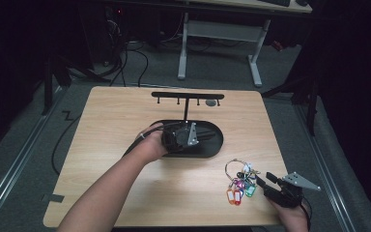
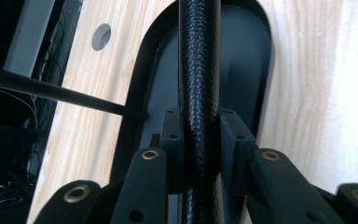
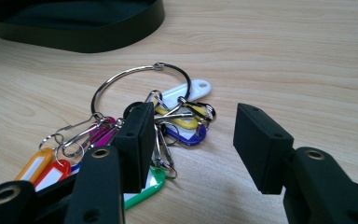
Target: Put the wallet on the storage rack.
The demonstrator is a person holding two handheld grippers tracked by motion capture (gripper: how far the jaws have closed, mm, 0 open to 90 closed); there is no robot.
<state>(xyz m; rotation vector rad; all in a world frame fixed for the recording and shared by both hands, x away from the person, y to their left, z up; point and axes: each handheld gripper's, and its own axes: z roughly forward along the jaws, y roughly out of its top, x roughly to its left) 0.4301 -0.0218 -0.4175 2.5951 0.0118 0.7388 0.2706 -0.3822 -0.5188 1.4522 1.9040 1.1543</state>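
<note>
A black oval tray (image 1: 211, 146) with an upright post (image 1: 186, 109) and a hooked crossbar (image 1: 187, 95) stands mid-table. My left gripper (image 1: 192, 135) reaches over its near left side. In the left gripper view the jaws (image 2: 200, 135) clamp the tray's textured black rim (image 2: 199, 65), pads pressed to both sides. A steel key ring (image 3: 121, 77) with several coloured tags (image 1: 239, 191) lies at the front right. My right gripper (image 1: 264, 181) sits just right of the tags, and in its own view the gripper (image 3: 193, 135) is open, with its left pad beside the clips and bare wood between the jaws.
A round hole (image 1: 211, 102) in the tabletop lies under the crossbar's right end. The table's front edge runs close behind my right hand. Past the far edge are a white desk frame (image 1: 217, 34) and floor cables. Bare wood spreads left of the tray.
</note>
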